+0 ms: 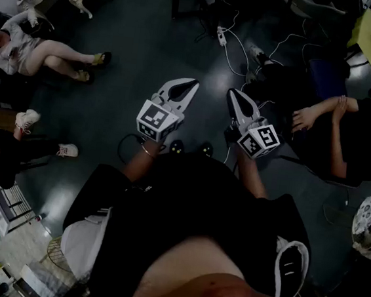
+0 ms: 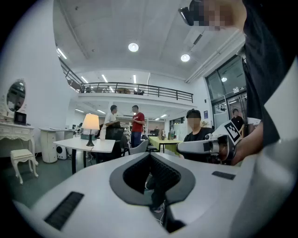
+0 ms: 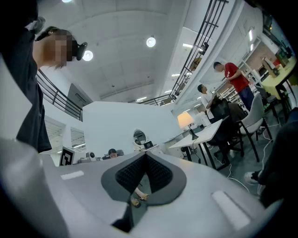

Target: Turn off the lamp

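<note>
The lamp [image 2: 90, 123] has a pale shade and a dark stem. It is lit and stands on a white table [image 2: 100, 145] far across the room. In the right gripper view the lamp [image 3: 186, 120] glows on the same table [image 3: 205, 132], right of centre. My left gripper [image 2: 150, 154] is shut with nothing in it and points roughly level toward that table. My right gripper [image 3: 145, 153] is also shut and empty. In the head view both grippers, left [image 1: 193, 83] and right [image 1: 233, 92], are held side by side above the dark floor, far from the lamp.
Two people [image 2: 135, 123] stand by the lamp table, and chairs [image 3: 253, 116] surround it. Seated people [image 1: 44, 50] are at my left and right [image 1: 333, 127]. Cables and a power strip [image 1: 222, 35] lie on the floor ahead. A white stool [image 2: 23, 158] and a mirror vanity [image 2: 15, 95] stand left.
</note>
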